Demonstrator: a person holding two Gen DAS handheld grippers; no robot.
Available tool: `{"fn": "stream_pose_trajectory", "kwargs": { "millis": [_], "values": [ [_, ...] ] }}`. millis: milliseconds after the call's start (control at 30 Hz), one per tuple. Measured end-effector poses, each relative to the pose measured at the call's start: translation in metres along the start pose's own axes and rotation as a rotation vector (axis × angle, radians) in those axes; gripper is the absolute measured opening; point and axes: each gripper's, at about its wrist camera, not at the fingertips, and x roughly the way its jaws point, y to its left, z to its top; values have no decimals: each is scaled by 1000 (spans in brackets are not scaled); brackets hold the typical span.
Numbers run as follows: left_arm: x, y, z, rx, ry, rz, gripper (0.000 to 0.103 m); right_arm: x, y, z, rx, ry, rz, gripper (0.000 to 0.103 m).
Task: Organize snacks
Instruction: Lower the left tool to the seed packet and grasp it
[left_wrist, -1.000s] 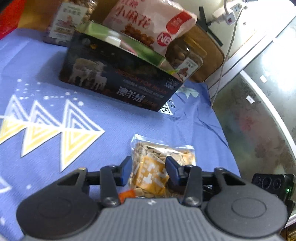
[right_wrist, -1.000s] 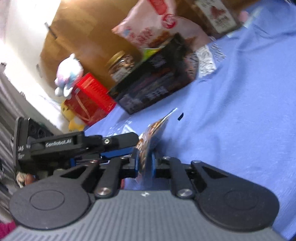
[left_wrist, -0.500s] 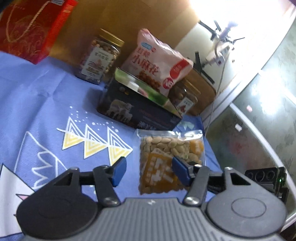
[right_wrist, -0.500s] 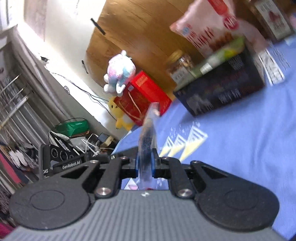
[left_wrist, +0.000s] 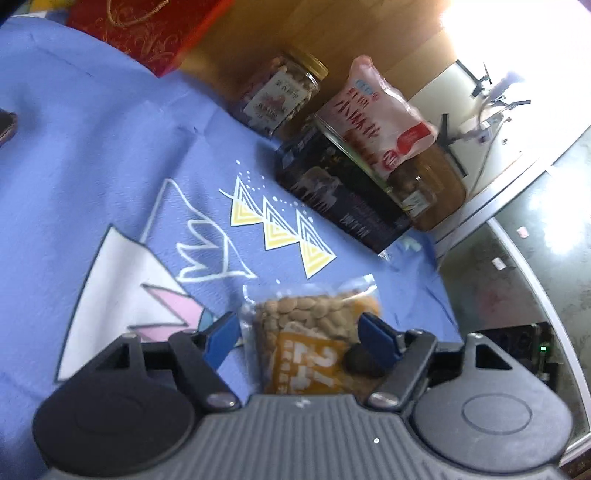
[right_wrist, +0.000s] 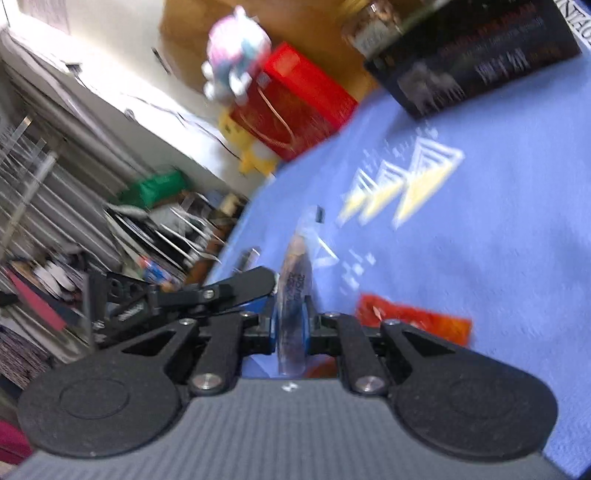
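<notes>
A clear packet of nuts with an orange label (left_wrist: 310, 339) hangs in the air between the spread fingers of my left gripper (left_wrist: 301, 338), which is open and not touching it. My right gripper (right_wrist: 291, 325) is shut on the same packet (right_wrist: 295, 280), seen edge-on, and holds it above the blue cloth (right_wrist: 498, 229). A red-orange snack wrapper (right_wrist: 410, 321) lies on the cloth just right of the right gripper. The left gripper shows in the right wrist view at the left (right_wrist: 207, 295).
At the back stand a dark box (left_wrist: 343, 195), a pink snack bag (left_wrist: 373, 114) on it, a nut jar (left_wrist: 280, 96), a second jar (left_wrist: 417, 188) and a red gift box (left_wrist: 147, 26). The table edge and floor lie to the right (left_wrist: 517, 295). A plush toy (right_wrist: 236, 70) stands behind.
The right gripper has lifted the nut packet off the cloth and swung left. The left gripper has opened wider and pulled back and up; the view now takes in more of the cloth.
</notes>
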Motion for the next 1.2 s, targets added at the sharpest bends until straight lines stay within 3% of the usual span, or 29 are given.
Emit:
{"fn": "stream_pose_trajectory", "kwargs": {
  "millis": [167, 233, 433, 633, 700, 733, 800, 867, 1067, 1200],
  "values": [
    [-9, 2, -7, 12, 1, -4, 73, -1, 4, -6, -32, -9, -28, 25],
    [-10, 0, -9, 23, 1, -4, 73, 0, -2, -4, 15, -1, -9, 22],
    [-13, 2, -9, -8, 5, -32, 74, -6, -48, -5, 405, -20, 260, 17],
    [-9, -7, -7, -32, 23, -163, 73, -15, -58, -7, 522, -61, 429, 17],
    [-8, -14, -7, -13, 20, -183, 59, -17, -55, -6, 502, -52, 431, 17],
    [-7, -18, -7, 1, 24, -184, 50, -17, -53, -6, 491, -47, 425, 17],
    [-5, -20, -7, 14, 18, -162, 42, -20, -51, -5, 462, -59, 400, 18],
    [-4, -18, -7, 5, 23, -157, 32, -26, -44, -2, 388, -76, 311, 20],
    [6, -12, -14, 16, 79, -95, 30, -28, -2, -8, 15, -71, -2, 32],
    [10, -6, -14, 2, 95, -78, 29, -24, 25, -25, -277, -49, -145, 42]
  ]
}}
